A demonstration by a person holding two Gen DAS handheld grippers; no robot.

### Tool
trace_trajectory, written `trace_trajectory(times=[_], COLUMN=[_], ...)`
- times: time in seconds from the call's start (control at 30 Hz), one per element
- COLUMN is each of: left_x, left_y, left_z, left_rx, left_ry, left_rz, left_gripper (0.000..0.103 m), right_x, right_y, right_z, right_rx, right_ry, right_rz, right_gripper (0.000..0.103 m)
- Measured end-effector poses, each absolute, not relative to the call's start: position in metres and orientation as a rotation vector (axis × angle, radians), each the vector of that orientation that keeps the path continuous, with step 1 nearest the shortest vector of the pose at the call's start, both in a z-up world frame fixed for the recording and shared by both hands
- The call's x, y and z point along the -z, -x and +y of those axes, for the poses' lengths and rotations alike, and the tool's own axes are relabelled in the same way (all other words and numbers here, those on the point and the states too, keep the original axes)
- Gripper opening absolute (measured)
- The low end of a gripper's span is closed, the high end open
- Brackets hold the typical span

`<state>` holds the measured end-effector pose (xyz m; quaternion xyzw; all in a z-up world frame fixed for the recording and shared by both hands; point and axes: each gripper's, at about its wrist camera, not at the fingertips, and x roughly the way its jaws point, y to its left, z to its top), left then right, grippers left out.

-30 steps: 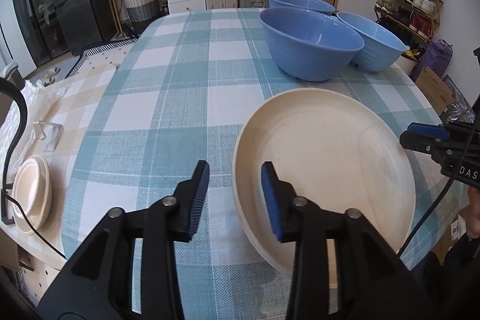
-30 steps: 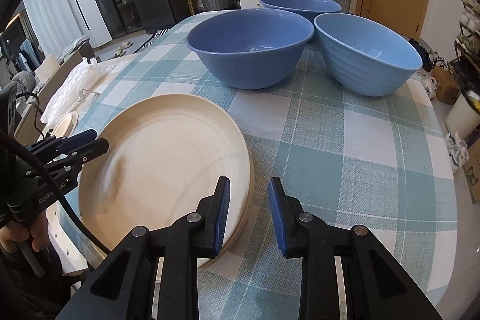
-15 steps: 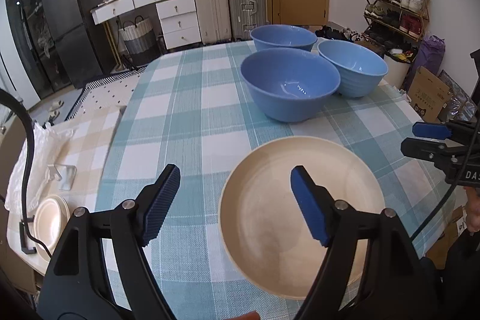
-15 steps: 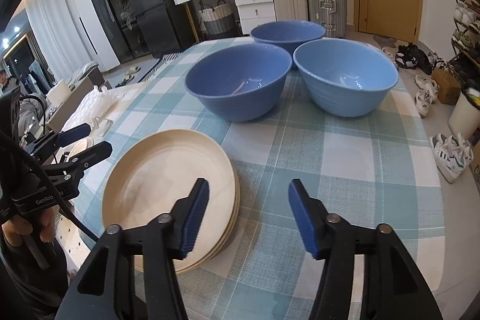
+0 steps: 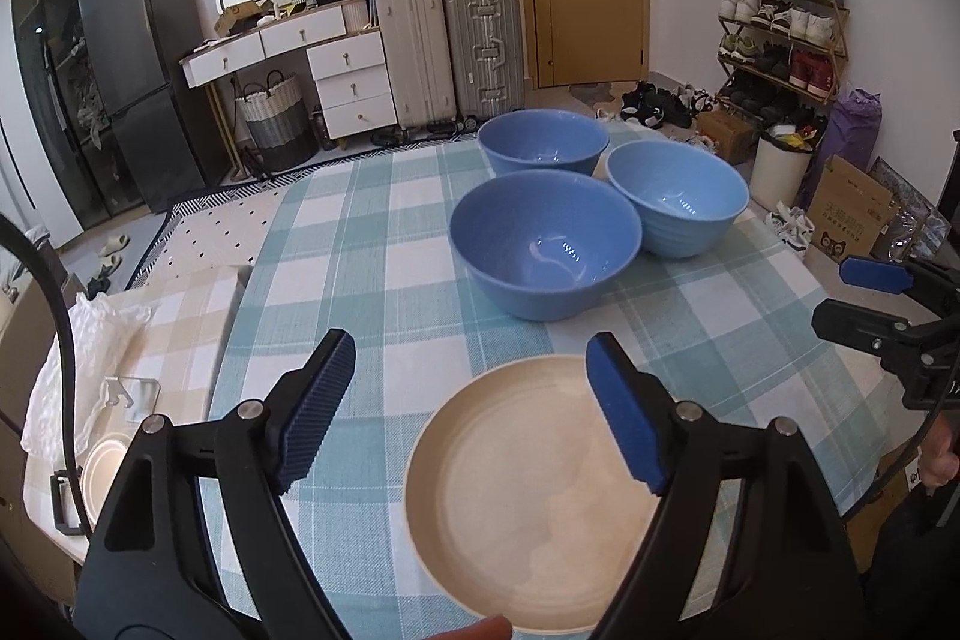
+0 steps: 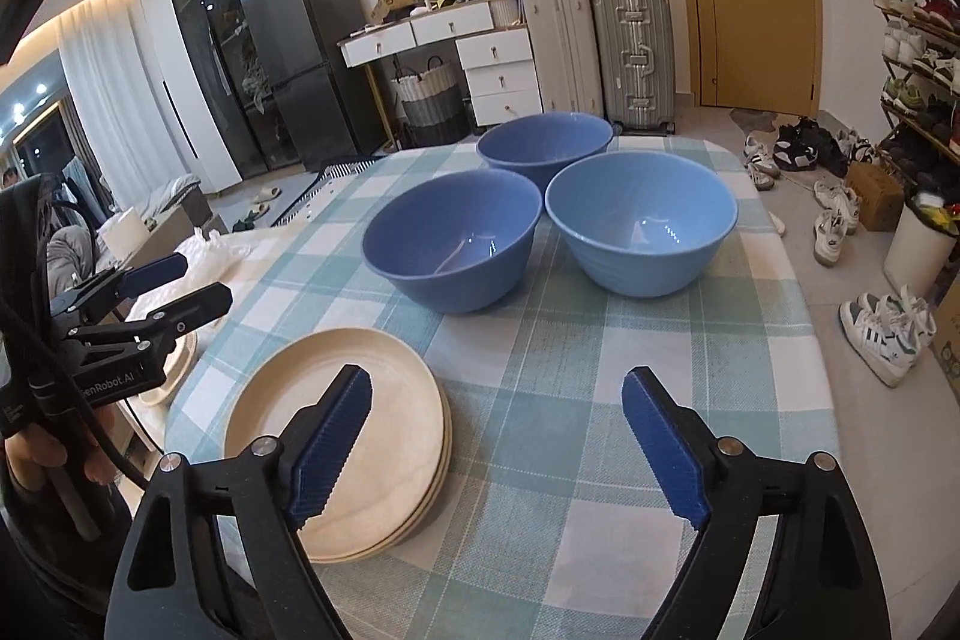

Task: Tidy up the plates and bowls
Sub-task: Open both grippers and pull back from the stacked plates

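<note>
left gripper fingers spread, empty | plate stack below | three bowls beyond

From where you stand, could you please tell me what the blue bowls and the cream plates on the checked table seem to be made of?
The blue bowls look like glazed ceramic or glossy melamine: sharp highlights gleam inside them, and I cannot tell which. The lighter one shows faint ridges outside. The cream plates, stacked, look matte, with no glints, perhaps bamboo fibre or matte plastic. The tablecloth looks woven, its surface finely textured.

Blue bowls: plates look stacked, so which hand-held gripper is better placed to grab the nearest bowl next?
Probably right. The right hand-held gripper is open and empty, with the nearest blue bowl just ahead across bare tablecloth. The left hand-held gripper, also open, hangs over the plate stack, further to that side.
</note>
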<state>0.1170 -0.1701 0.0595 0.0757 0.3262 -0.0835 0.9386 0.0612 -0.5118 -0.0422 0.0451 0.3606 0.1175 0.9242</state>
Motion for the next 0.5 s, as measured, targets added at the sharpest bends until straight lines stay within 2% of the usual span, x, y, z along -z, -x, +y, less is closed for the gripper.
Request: trace_trajectory(times=[0.5], left_x=[-0.122], left_y=[-0.120], left_z=[-0.197], left_rx=[0.183], left_ry=[-0.169], left_rz=[0.587], left_gripper=[0.082], right_x=[-0.017], right_y=[-0.062], right_z=[-0.561], right_rx=[-0.172], right_ry=[-0.190], right_rz=[0.625], right_gripper=[0.089])
